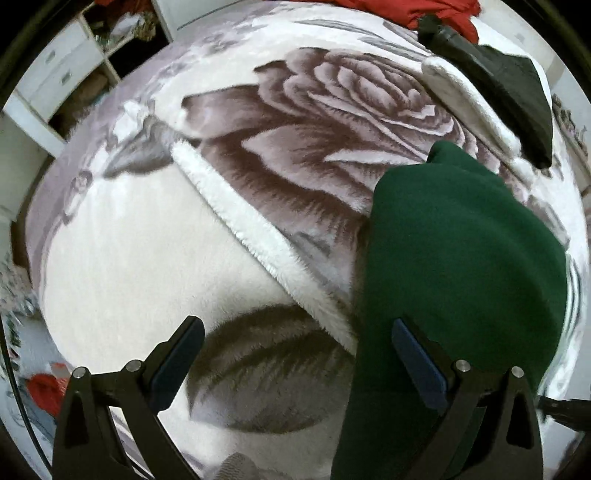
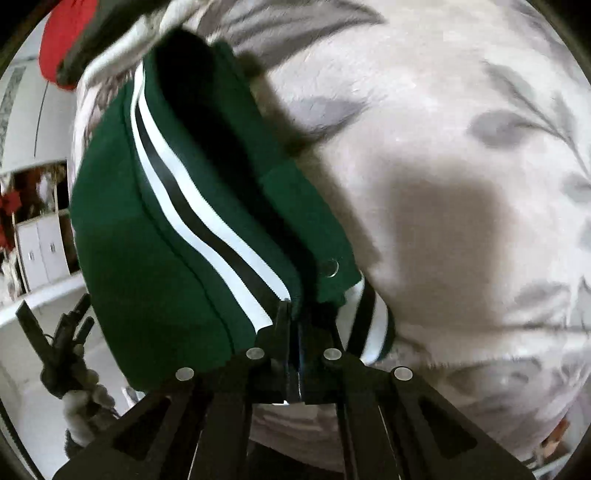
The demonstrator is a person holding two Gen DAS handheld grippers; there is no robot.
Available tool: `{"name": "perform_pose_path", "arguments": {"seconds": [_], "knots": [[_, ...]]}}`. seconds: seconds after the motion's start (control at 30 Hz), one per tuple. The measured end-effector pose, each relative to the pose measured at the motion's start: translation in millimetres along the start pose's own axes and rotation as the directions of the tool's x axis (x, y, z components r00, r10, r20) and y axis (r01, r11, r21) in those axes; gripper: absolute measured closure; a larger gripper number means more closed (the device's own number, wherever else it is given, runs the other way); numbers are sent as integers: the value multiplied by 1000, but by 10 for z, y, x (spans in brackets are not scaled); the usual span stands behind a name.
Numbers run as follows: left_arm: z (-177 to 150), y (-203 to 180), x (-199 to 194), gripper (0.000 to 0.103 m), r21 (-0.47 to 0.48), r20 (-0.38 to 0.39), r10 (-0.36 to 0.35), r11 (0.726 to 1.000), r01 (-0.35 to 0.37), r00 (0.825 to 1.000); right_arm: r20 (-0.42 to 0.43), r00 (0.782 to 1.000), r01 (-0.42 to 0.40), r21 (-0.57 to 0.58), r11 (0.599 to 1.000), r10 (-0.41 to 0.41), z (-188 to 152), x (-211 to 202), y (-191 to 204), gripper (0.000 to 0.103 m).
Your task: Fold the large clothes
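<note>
A dark green jacket [image 1: 461, 258] lies on a flower-patterned blanket [image 1: 314, 122] at the right of the left wrist view. My left gripper [image 1: 297, 343] hangs open above the blanket, and its right finger [image 1: 413, 354] overlaps the jacket's left edge without pinching it. In the right wrist view the jacket [image 2: 147, 258] shows a white and black striped band [image 2: 207, 221] and a metal snap [image 2: 330, 266]. My right gripper [image 2: 293, 317] is shut on the striped edge, with the cloth lifted and draped to the left of the fingers.
Folded black cloth [image 1: 509, 85] lies on a white fleece piece [image 1: 476, 107] at the far right, with red fabric [image 1: 424, 11] behind. White drawers and shelves [image 1: 62, 70] stand at the left. White cupboards [image 2: 40, 247] show beyond the blanket's edge.
</note>
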State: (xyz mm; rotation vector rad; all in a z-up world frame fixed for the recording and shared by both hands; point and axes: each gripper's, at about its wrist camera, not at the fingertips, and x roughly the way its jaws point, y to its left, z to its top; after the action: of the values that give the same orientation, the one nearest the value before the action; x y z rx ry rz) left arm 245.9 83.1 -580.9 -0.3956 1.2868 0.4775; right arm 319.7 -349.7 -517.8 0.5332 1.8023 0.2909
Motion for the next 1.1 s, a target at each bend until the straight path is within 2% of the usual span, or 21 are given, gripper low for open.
{"name": "perform_pose_path", "arguments": {"seconds": [0.07, 0.13, 0.17, 0.2, 0.27, 0.3, 0.43, 0.6, 0.67, 0.7, 0.83, 0.87, 0.97, 1.0, 1.03, 1.1], "knots": [[3, 61, -26, 0, -29, -7, -62, 998, 62, 998, -27, 998, -63, 23, 998, 63, 68, -51, -42, 95], [8, 89, -31, 0, -43, -13, -137, 990, 137, 990, -18, 995, -102, 11, 995, 102, 124, -183, -70, 76], [7, 84, -27, 0, -43, -18, -173, 984, 172, 985, 9, 994, -106, -5, 994, 106, 151, -275, -66, 54], [0, 75, -13, 0, -43, -22, -208, 978, 207, 978, 42, 993, -111, -27, 993, 112, 184, -362, -58, 41], [-20, 35, 20, 0, -42, -33, -257, 966, 256, 966, 67, 990, -123, -71, 990, 127, 267, -437, -11, 35], [-33, -1, 58, 0, -41, -45, -296, 955, 295, 954, 62, 988, -136, -101, 986, 142, 320, -426, 37, 30], [-68, -154, 255, 0, -56, -103, -416, 909, 413, 903, 7, 984, -173, -187, 967, 177, 547, -130, 186, 25], [-68, -281, 535, 0, -87, -152, -531, 847, 524, 834, -102, 972, -232, -237, 943, 213, 792, 387, 141, 9], [-47, -284, 665, 0, -134, -168, -591, 806, 576, 789, -161, 946, -313, -215, 925, 282, 882, 542, 85, 9], [-30, -276, 736, 0, -161, -178, -615, 788, 594, 768, -199, 921, -372, -187, 909, 335, 925, 633, 39, 6], [56, -208, 835, 0, -223, -179, -679, 733, 643, 712, -271, 883, -438, -178, 881, 384, 1014, 781, 59, 0], [72, -205, 838, 0, -223, -181, -688, 725, 652, 703, -285, 873, -452, -174, 875, 395, 1026, 804, 82, 0], [93, -191, 853, 0, -232, -168, -716, 696, 679, 677, -337, 801, -560, -124, 820, 496, 1045, 931, 212, 0], [98, -194, 843, 1, -228, -161, -724, 689, 688, 671, -352, 798, -560, -130, 819, 490, 1041, 997, 296, 0], [104, -199, 812, 8, -217, -144, -728, 684, 697, 670, -354, 806, -545, -133, 828, 474, 1042, 1048, 359, 0], [118, -211, 775, 20, -194, -130, -712, 701, 687, 690, -321, 824, -529, -138, 838, 467, 1037, 1065, 433, 1]]}}
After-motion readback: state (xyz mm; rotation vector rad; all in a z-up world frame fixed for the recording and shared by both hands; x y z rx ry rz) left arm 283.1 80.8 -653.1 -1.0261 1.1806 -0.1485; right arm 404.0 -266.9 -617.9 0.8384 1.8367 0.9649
